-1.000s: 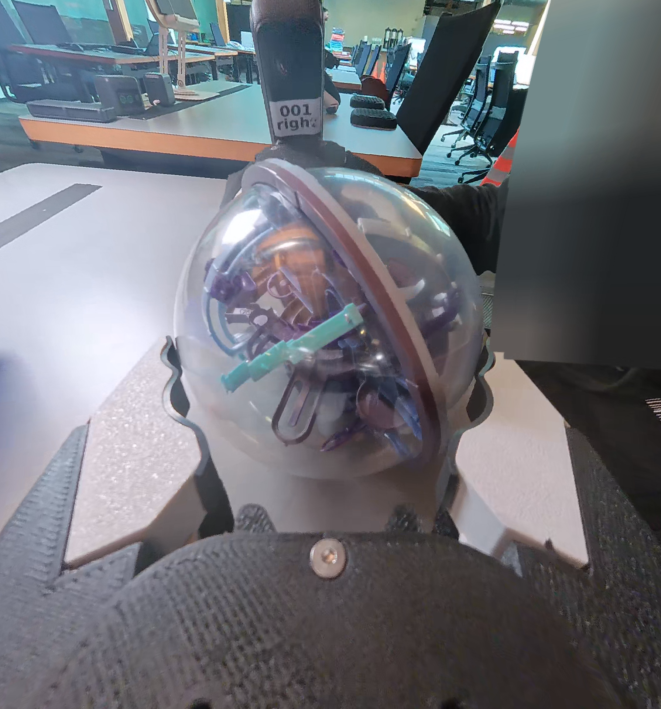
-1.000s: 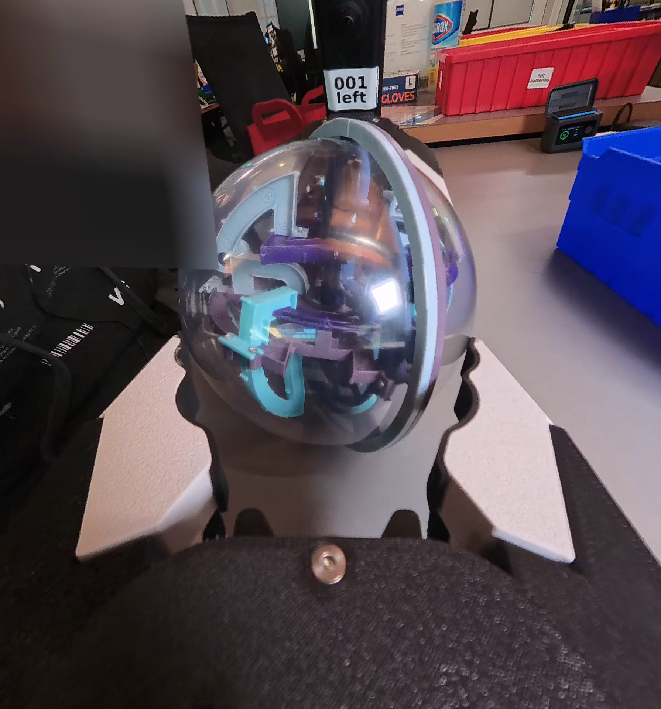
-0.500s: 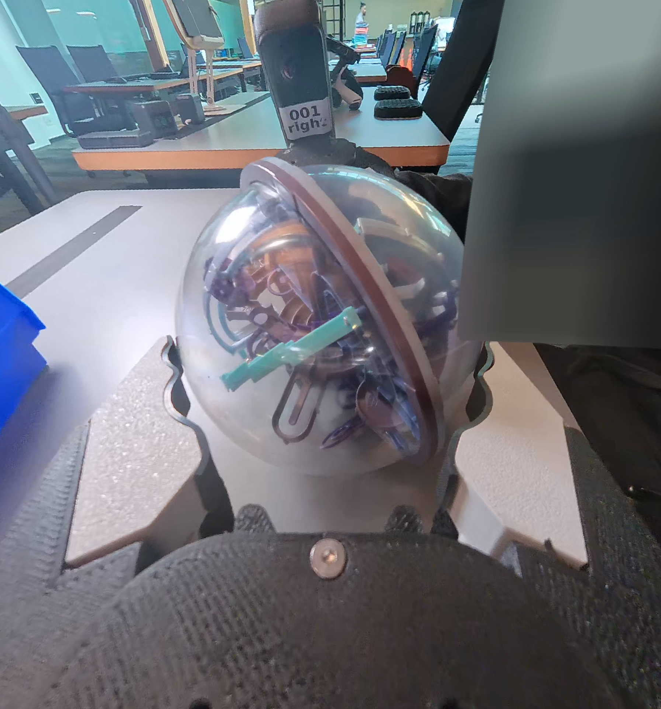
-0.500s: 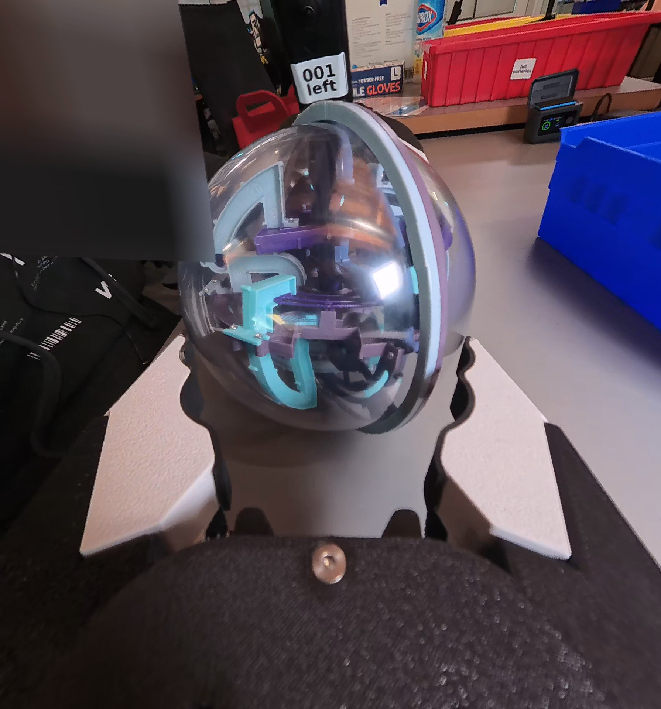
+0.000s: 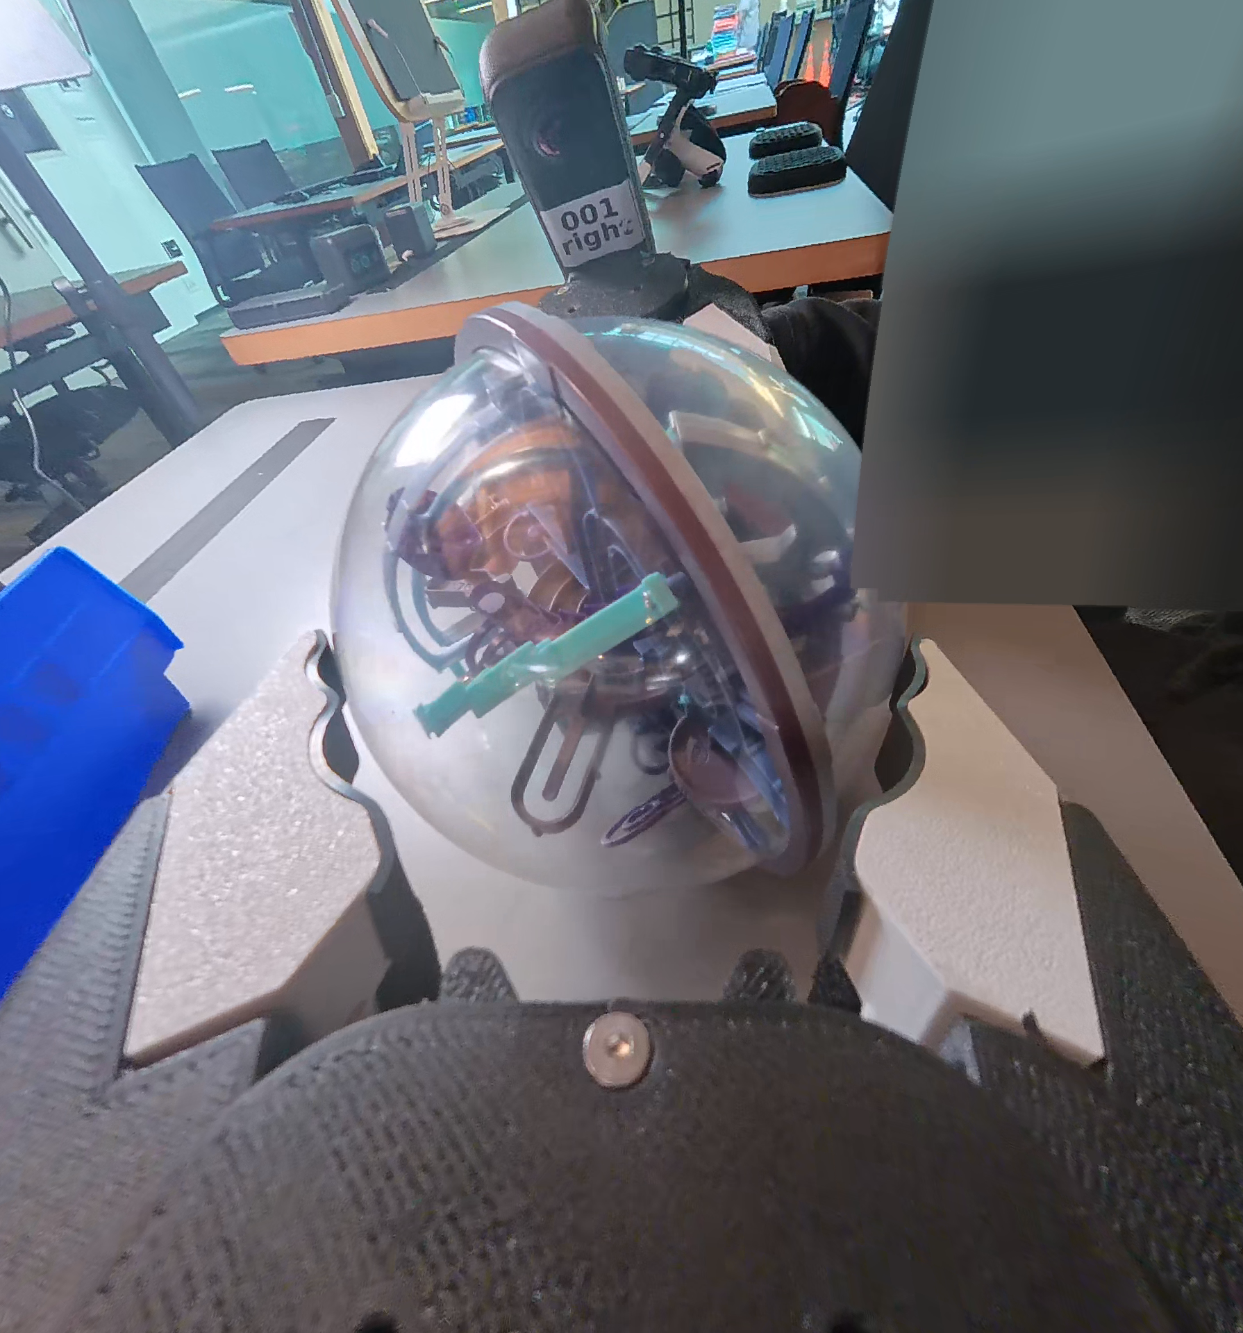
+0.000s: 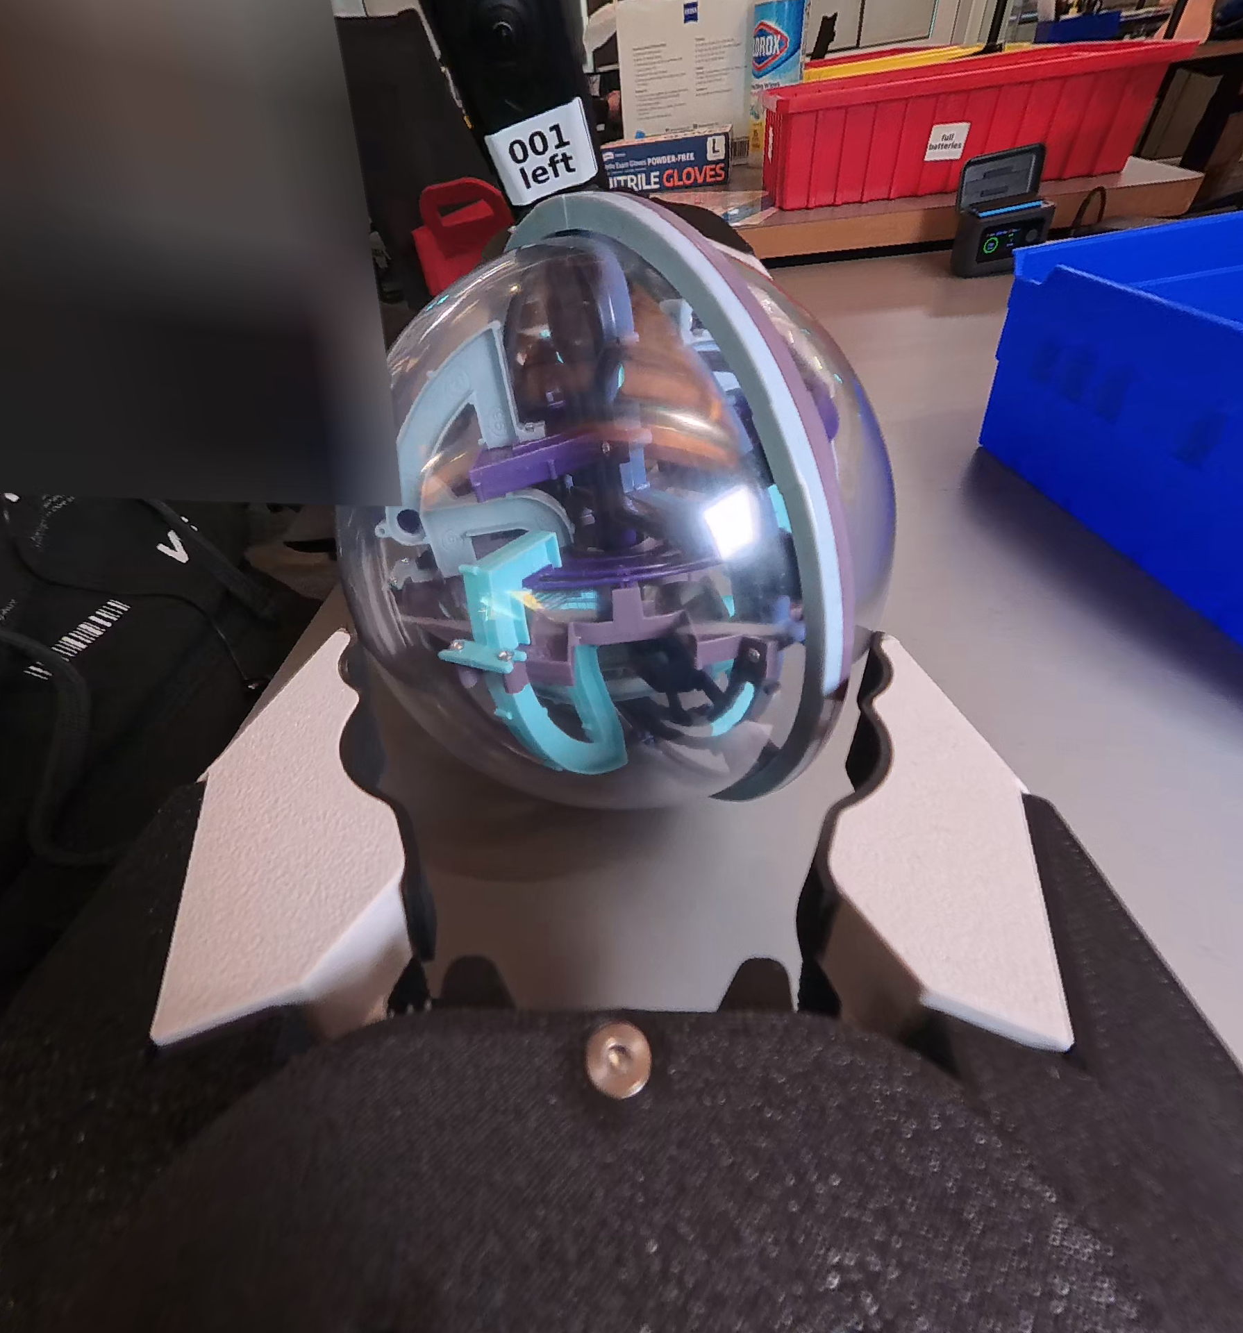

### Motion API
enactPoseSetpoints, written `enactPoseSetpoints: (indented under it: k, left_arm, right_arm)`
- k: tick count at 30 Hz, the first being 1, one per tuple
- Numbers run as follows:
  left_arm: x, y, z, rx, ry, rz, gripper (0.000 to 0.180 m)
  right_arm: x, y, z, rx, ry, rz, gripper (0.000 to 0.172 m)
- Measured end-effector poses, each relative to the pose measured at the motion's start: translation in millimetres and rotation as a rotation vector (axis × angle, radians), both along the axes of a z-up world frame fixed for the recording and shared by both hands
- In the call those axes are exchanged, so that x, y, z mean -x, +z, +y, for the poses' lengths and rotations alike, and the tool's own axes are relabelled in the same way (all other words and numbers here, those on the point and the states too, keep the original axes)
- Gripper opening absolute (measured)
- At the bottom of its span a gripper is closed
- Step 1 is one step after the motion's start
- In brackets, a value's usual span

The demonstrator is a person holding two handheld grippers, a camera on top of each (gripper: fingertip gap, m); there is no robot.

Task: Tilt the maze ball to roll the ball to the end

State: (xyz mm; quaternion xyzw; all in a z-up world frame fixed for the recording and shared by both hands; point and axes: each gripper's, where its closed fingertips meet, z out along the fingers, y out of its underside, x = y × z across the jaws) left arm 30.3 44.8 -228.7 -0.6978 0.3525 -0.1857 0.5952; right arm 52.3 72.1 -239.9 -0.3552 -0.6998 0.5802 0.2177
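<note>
The maze ball (image 5: 604,613) is a clear sphere with a grey and purple rim band and teal, purple and orange tracks inside. My left gripper (image 5: 615,663) is shut on it, with both fingertips (image 5: 323,671) pressed on its sides. My right gripper (image 6: 611,663) grips the same maze ball (image 6: 604,505) from the opposite side, its fingertips (image 6: 871,671) against the shell. Each gripper's black body shows behind the ball in the other view: the right one (image 5: 575,166) and the left one (image 6: 525,94). The ball hangs just above the grey table (image 5: 243,548). I cannot make out the small ball inside.
A blue bin (image 5: 49,707) stands on the table close to the left gripper's left side; it also shows in the right wrist view (image 6: 1145,404). A red bin (image 6: 965,115), a box of gloves (image 6: 669,166) and a small black device (image 6: 1001,209) stand behind. A black bag (image 6: 63,721) lies beside the table.
Both grippers have swung round together with the maze ball, which has tilted a little. The blue bin has come into the left wrist view and drawn closer in the right. Both grips hold.
</note>
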Motion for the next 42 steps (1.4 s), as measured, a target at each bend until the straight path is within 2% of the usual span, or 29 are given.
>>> enactPoseSetpoints:
  k: [18, 26, 30, 35, 39, 42]
  left_arm:
    - [0, 2, 1, -0.087, 0.006, 0.056, 0.145]
    - [3, 15, -2, -0.122, 0.015, 0.051, 0.143]
    - [0, 19, -4, -0.133, 0.013, 0.058, 0.139]
    - [-1, 26, -2, -0.140, 0.031, 0.050, 0.129]
    - [3, 28, 5, -0.150, 0.068, 0.051, 0.126]
    - [8, 31, 6, -0.137, 0.084, 0.023, 0.135]
  right_arm:
    - [1, 1, 2, -0.006, -0.019, 0.013, 0.131]
    - [5, -11, 5, -0.037, -0.042, -0.032, 0.123]
    - [4, 0, 10, -0.072, -0.083, -0.009, 0.127]
    - [3, 34, -4, -0.193, -0.112, 0.127, 0.132]
    - [11, 30, -15, -0.278, -0.128, 0.158, 0.133]
    - [16, 24, -9, -0.269, -0.155, 0.153, 0.129]
